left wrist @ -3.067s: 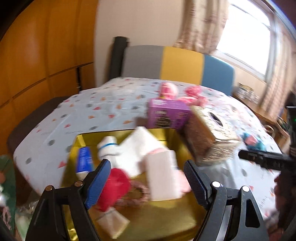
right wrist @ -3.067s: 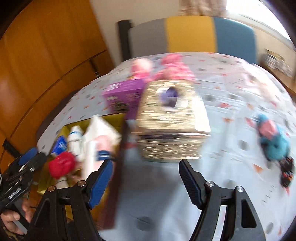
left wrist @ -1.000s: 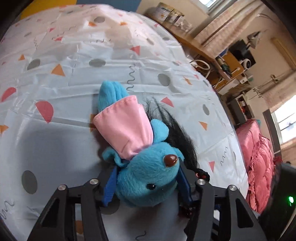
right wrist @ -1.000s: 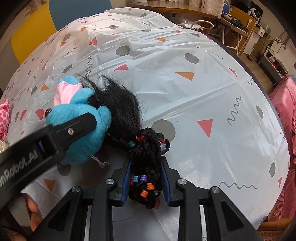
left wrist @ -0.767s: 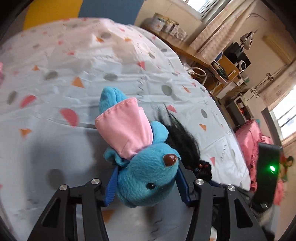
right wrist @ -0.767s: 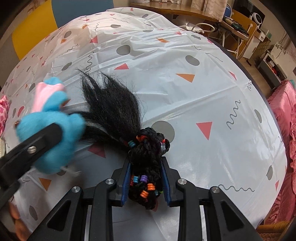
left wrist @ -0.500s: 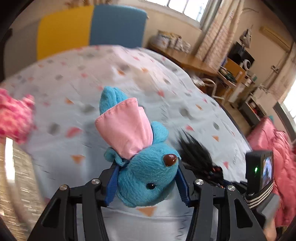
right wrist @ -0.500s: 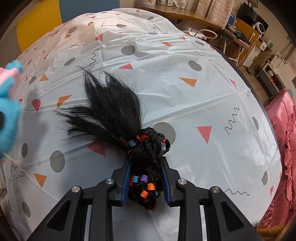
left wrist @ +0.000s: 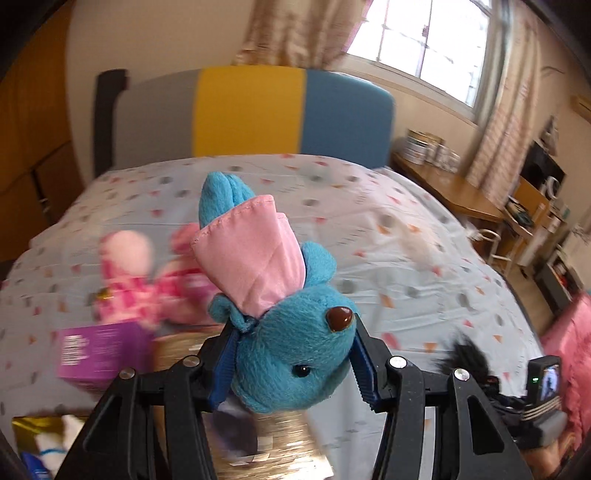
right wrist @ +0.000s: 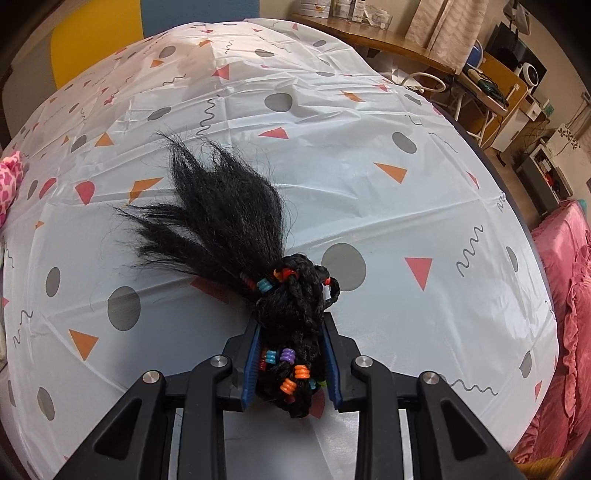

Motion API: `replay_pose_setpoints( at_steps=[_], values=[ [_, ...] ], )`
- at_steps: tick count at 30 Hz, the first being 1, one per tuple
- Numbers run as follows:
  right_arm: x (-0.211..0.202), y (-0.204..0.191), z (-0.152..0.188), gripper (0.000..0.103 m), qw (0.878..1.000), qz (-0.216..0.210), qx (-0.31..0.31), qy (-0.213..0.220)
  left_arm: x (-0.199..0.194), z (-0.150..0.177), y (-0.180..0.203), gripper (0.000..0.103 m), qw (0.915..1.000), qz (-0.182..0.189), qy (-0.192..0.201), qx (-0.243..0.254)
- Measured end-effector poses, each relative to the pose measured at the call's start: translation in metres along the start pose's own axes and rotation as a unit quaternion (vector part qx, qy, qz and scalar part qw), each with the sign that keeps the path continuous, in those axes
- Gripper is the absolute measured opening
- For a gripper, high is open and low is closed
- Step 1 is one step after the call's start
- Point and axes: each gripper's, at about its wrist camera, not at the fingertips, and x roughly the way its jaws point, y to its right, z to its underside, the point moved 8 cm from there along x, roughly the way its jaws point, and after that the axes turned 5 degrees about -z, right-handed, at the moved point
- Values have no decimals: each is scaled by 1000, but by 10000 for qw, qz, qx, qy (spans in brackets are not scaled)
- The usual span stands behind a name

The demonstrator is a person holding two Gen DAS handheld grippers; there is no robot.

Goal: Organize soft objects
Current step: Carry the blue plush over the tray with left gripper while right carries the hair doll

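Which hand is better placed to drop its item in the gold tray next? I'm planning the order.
Left, probably. Its tool holds the blue plush aloft near the gold tray. The right tool grips the black hairpiece that lies on the tablecloth.

We saw daylight glaring white through the window point(left wrist: 424, 33), while motion blur smeared the pink plush point(left wrist: 147, 277) and purple box point(left wrist: 99, 350). The right wrist view was sharp, evenly lit; fisheye bowed the tablecloth point(right wrist: 369, 129), with dark corners.
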Motion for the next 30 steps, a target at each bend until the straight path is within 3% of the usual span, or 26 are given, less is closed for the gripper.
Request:
replay_pose_setpoints(
  at_steps=[7, 12, 22, 30],
  values=[
    [-2, -8, 3, 29, 9998, 42, -190, 46, -31, 22, -83, 55, 9979, -470, 83, -449],
    [-3, -13, 4, 29, 9992, 106, -376, 79, -62, 55, -125, 55, 9949, -855, 253, -480],
    [-2, -20, 5, 29, 9980, 299, -550, 98, -112, 119, -160, 56, 9906, -1180, 504, -468],
    [-2, -17, 4, 29, 9990, 304, -331, 22, -138, 154, -180, 56, 9885, -1285, 577, -541]
  ],
)
